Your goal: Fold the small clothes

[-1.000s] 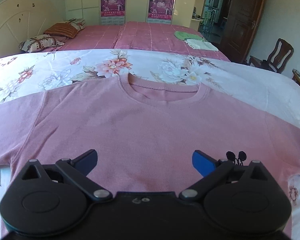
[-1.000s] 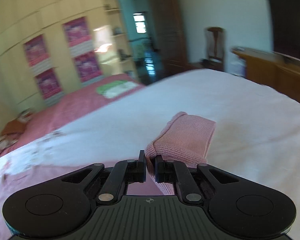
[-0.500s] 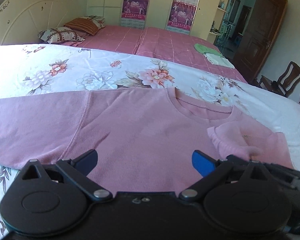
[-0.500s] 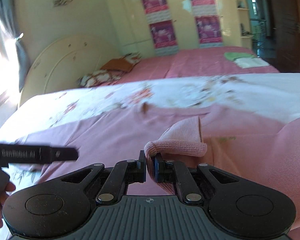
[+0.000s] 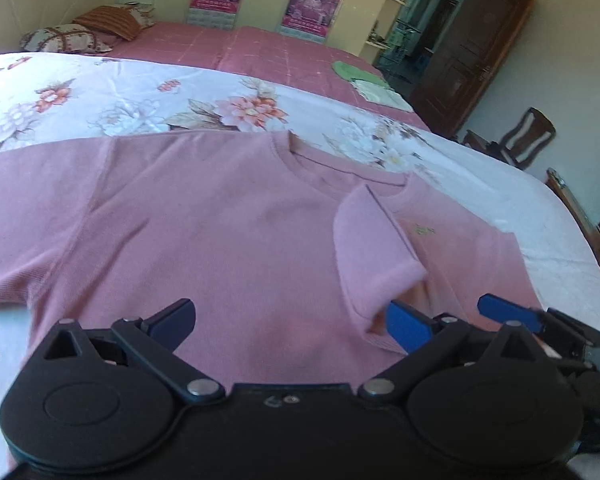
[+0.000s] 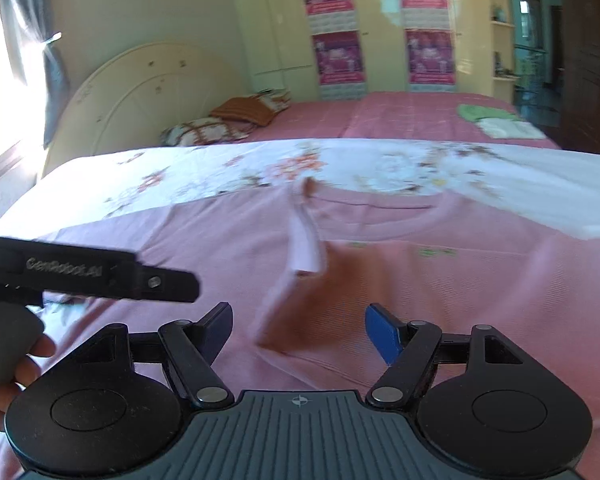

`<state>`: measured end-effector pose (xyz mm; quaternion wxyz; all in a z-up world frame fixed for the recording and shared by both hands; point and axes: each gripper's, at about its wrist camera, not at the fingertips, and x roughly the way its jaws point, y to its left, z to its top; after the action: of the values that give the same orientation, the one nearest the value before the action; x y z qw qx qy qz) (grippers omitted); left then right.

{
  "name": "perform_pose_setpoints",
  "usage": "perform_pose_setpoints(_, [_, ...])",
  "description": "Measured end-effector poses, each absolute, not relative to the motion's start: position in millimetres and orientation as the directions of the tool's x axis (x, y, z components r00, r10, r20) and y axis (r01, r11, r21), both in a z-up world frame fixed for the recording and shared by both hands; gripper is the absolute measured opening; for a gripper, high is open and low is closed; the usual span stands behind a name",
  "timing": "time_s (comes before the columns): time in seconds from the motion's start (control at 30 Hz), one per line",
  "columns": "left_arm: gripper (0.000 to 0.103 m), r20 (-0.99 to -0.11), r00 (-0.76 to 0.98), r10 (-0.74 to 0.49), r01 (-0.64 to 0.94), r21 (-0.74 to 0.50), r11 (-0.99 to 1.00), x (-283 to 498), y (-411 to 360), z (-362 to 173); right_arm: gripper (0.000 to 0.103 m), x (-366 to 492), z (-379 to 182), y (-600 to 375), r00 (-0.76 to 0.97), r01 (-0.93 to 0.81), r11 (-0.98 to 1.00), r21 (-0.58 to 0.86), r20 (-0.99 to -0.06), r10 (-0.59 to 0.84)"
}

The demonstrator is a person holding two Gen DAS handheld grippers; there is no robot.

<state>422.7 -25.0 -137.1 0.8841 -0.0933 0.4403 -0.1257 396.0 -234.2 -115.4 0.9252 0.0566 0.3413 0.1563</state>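
Note:
A pink T-shirt (image 5: 220, 240) lies spread flat on the floral sheet (image 5: 100, 96), neckline at the far side. Its right sleeve (image 5: 372, 248) is folded inward over the chest. My left gripper (image 5: 290, 324) hovers open over the shirt's lower body with nothing between its fingers. My right gripper (image 6: 302, 332) has its jaws opening; the sleeve (image 6: 304, 256) shows blurred just ahead of them, and the pads do not press on it. One blue right fingertip (image 5: 504, 308) shows beside the left gripper. The left gripper's body (image 6: 92, 272) and a hand (image 6: 20, 360) appear at the left.
A second bed with a pink cover stands behind, bearing pillows (image 5: 68, 36) and folded green and white clothes (image 5: 364, 80). A wooden chair (image 5: 528, 136) and a dark door (image 5: 472, 52) are at the right. A wooden edge borders the bed's right side.
My right gripper carried the sleeve from the bed's right side over the shirt's chest, then opened and let it go. The left gripper drifted slightly and stayed open.

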Motion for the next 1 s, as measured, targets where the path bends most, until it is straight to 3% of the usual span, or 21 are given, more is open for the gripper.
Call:
perform_pose_setpoints(0.23, [0.1,-0.737,0.618,-0.275,0.246,-0.151,0.957,423.4,-80.2,-158.8,0.073,352.1,-120.4,-303.0,0.768,-0.068,0.996,0.053,-0.634,0.086])
perform_pose_setpoints(0.4, [0.098,-0.711,0.658,-0.246,0.219,-0.132,0.967,439.0,-88.8,-163.2,0.073,339.5,-128.4,-348.8,0.752,0.077,0.996,0.05,-0.659,-0.025])
perform_pose_setpoints(0.47, [0.086,-0.701,0.664,-0.259,0.218,-0.15,0.964,442.4,-84.6,-165.7,0.073,338.5,-132.5,-360.2,0.738,0.107,0.993,0.051,-0.673,-0.045])
perform_pose_setpoints(0.5, [0.051,-0.695,0.661,-0.285,0.236,-0.169,0.957,444.0,-81.8,-167.4,0.073,337.6,-134.7,-364.2,0.733,0.119,0.991,0.054,-0.678,-0.052])
perform_pose_setpoints(0.53, [0.031,-0.698,0.644,-0.312,0.249,-0.194,0.949,446.8,-78.9,-170.3,0.073,337.5,-136.8,-367.6,0.727,0.129,0.99,0.056,-0.684,-0.056])
perform_pose_setpoints(0.67, [0.028,-0.685,0.664,-0.3,0.222,-0.203,0.954,446.2,-71.5,-174.7,0.072,339.1,-143.3,-374.0,0.71,0.145,0.988,0.061,-0.701,-0.061])
perform_pose_setpoints(0.73, [0.01,-0.671,0.665,-0.328,0.218,-0.246,0.945,446.2,-65.7,-174.2,0.072,341.2,-146.3,-373.4,0.707,0.145,0.988,0.059,-0.705,-0.062])
perform_pose_setpoints(0.8, [0.008,-0.658,0.672,-0.34,0.208,-0.274,0.939,446.5,-61.8,-170.7,0.072,345.0,-149.3,-373.0,0.705,0.139,0.989,0.058,-0.707,-0.058])
perform_pose_setpoints(0.87, [0.007,-0.624,0.696,-0.355,0.208,-0.298,0.932,445.6,-58.1,-162.9,0.05,350.3,-151.9,-373.0,0.7,0.133,0.989,0.063,-0.712,-0.049])
perform_pose_setpoints(0.9, [0.007,-0.607,0.709,-0.359,0.206,-0.309,0.929,444.9,-55.8,-158.3,0.034,354.4,-153.7,-373.2,0.692,0.133,0.989,0.07,-0.721,-0.043])
perform_pose_setpoints(1.0, [0.007,-0.552,0.749,-0.367,0.201,-0.339,0.919,444.1,-48.6,-139.9,0.034,362.2,-155.4,-374.8,0.697,0.152,0.986,0.068,-0.714,-0.058])
